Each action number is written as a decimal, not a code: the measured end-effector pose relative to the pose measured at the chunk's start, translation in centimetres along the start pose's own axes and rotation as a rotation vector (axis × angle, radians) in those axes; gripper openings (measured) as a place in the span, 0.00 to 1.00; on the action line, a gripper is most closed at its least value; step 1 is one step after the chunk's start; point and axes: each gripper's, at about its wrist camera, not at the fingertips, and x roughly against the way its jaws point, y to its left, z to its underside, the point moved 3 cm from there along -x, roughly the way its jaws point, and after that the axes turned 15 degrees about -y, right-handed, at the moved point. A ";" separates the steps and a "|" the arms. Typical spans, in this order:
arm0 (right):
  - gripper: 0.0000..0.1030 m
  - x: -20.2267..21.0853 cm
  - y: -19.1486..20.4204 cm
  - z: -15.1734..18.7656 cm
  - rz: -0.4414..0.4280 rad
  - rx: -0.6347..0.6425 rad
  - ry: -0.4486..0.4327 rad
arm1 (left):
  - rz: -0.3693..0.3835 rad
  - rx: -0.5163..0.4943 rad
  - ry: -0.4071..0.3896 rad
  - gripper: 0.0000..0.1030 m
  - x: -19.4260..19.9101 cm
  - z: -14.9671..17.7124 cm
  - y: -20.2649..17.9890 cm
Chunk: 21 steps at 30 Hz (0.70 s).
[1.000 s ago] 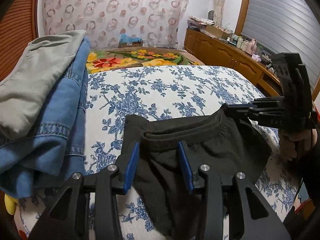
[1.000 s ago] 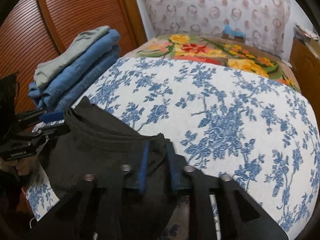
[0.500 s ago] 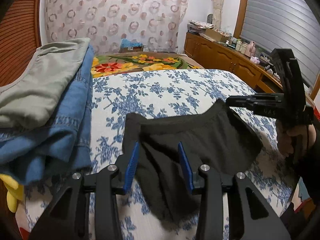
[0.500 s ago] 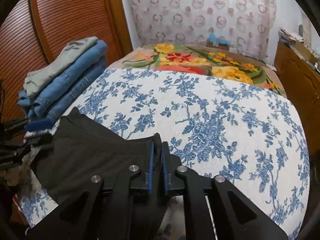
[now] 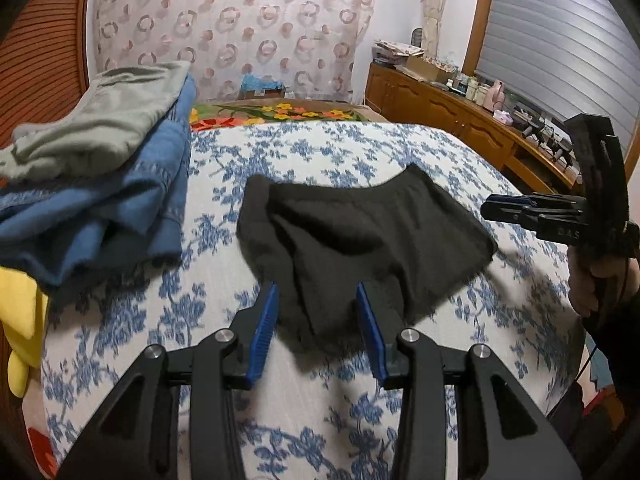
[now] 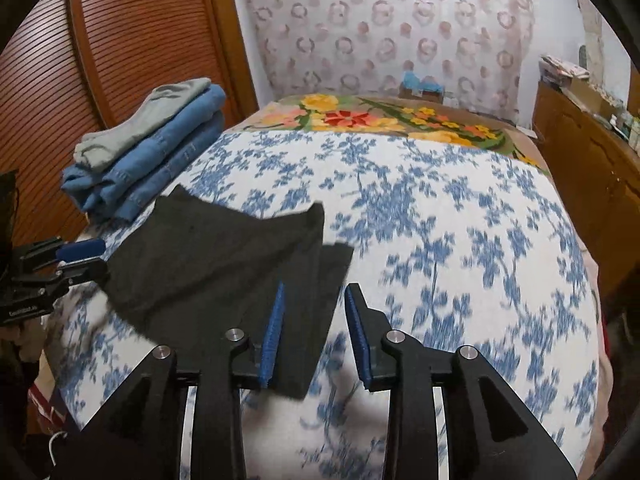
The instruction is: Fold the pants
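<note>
The right tongs (image 6: 314, 336) are being opened, with nothing pinched. The left tongs (image 5: 316, 330) are held apart over the black pants (image 5: 360, 240), which are laid folded on the flowered bed (image 6: 460, 248), beside stacked jeans (image 6: 160, 160).

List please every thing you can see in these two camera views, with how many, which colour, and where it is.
black pants: one, black, folded, lying flat on the bedspread near its front edge
bedspread: one, white with blue flowers, covering the bed
floral blanket: one, yellow, red and green, at the far end of the bed
jeans: folded, blue denim, stacked at the bed's left side; number unclear
grey garment: one, grey-green, on top of the jeans
wooden cabinet: one, brown, along the right wall
yellow object: one, yellow, at the bed's left edge
left gripper: black with blue pads, open, over the pants' near edge
right gripper: black with blue pads, jaws opening, nothing gripped
</note>
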 end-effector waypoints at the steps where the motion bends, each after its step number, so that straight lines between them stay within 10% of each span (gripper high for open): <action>1: 0.31 0.2 0.1 0.4 -0.001 -0.002 0.003 | 0.001 -0.001 0.002 0.38 0.0 0.3 -0.1; 10: 0.31 0.7 1.0 2.9 -0.016 -0.033 0.027 | -0.009 -0.004 0.023 0.38 -0.3 1.7 -0.2; 21: 0.31 0.4 0.2 3.8 -0.031 -0.107 0.037 | 0.018 -0.025 0.009 0.13 -0.7 1.4 -0.6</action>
